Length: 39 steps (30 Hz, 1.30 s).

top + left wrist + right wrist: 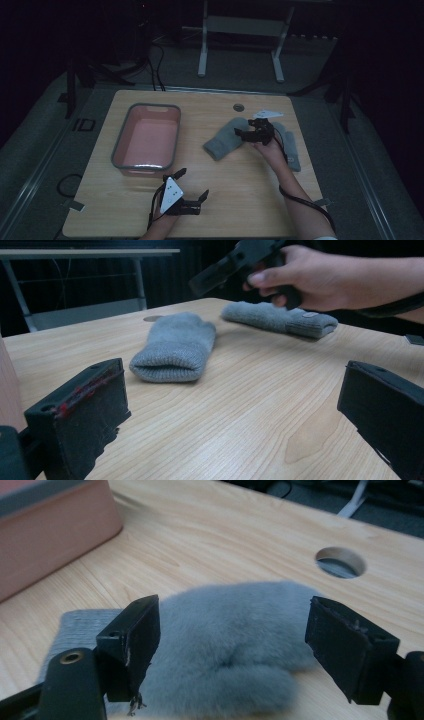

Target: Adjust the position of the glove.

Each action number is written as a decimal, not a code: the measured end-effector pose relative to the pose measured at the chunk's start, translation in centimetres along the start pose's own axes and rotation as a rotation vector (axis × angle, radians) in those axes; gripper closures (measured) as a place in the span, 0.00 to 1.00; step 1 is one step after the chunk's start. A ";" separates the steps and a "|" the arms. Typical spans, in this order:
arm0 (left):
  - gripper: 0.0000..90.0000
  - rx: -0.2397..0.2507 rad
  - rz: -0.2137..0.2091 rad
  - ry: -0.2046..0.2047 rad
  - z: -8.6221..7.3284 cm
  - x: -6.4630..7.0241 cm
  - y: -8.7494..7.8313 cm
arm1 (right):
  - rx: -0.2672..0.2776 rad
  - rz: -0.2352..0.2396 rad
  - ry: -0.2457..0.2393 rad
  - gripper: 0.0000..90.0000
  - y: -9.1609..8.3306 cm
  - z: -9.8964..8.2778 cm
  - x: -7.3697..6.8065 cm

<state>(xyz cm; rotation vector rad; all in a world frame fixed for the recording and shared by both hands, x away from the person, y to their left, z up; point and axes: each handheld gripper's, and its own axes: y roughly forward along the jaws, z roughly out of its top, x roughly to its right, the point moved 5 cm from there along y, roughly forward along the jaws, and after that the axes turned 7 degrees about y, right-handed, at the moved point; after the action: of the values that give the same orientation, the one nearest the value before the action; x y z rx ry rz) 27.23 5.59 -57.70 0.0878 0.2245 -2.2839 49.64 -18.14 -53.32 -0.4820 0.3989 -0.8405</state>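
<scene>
Pick step: R gripper [248, 134] wide open, straddling near mitten [225, 645], nothing gripped yet; L gripper [192, 187] open, empty; next, lower & pinch, then likely to bin [120, 145].

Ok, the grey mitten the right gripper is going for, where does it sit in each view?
High view: the nearer mitten lies right of centre on the table, left of the right gripper.
Left gripper view: upper middle, cuff toward the camera.
Right gripper view: lower centre, between the open jaws, not pinched.
Shared landmark: the round table hole just beyond the mitten.
</scene>
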 end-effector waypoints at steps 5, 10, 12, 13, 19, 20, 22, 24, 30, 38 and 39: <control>0.00 0.001 -0.002 -0.008 0.0 -0.1 0.0 | -0.054 -0.020 -0.011 0.25 2.5 -0.2 0.1; 0.00 0.002 -0.001 -0.003 0.0 0.0 0.0 | -0.086 -0.035 -0.009 0.25 4.3 -0.6 0.3; 0.00 0.002 0.000 -0.003 0.0 0.0 0.0 | -0.100 -0.029 -0.012 0.25 4.9 -0.9 0.2; 0.00 0.001 0.000 -0.004 0.0 0.0 0.0 | -0.112 -0.033 -0.023 0.25 5.2 -1.1 0.1; 0.00 0.002 0.000 -0.003 0.0 0.0 0.0 | -0.149 -0.083 -0.077 0.39 6.2 -1.8 -0.2; 0.00 0.001 0.000 -0.003 0.0 0.0 0.0 | -0.158 -0.094 -0.078 0.43 6.2 -1.9 -0.3; 0.00 0.000 0.001 -0.007 0.0 -0.1 0.0 | -0.167 -0.099 -0.074 0.51 6.3 -2.0 -0.5; 0.00 0.001 0.002 -0.007 0.0 -0.1 0.0 | -0.167 -0.090 -0.079 0.62 6.3 -2.1 -0.6; 0.00 0.000 0.003 -0.007 0.0 -0.1 0.0 | -0.183 -0.052 -0.026 0.89 6.0 -1.7 -0.8; 0.00 0.000 0.003 -0.008 0.0 -0.1 0.0 | -0.187 0.060 -0.049 0.91 3.3 0.3 -1.3; 0.00 0.000 0.003 -0.008 0.0 -0.1 0.0 | -0.189 0.089 -0.050 0.91 2.9 0.5 -1.4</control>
<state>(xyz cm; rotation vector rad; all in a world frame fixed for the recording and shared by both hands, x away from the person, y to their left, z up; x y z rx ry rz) 27.27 5.66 -57.71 0.0792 0.2197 -2.2806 50.78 -15.24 -54.28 -0.6544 0.4527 -0.7069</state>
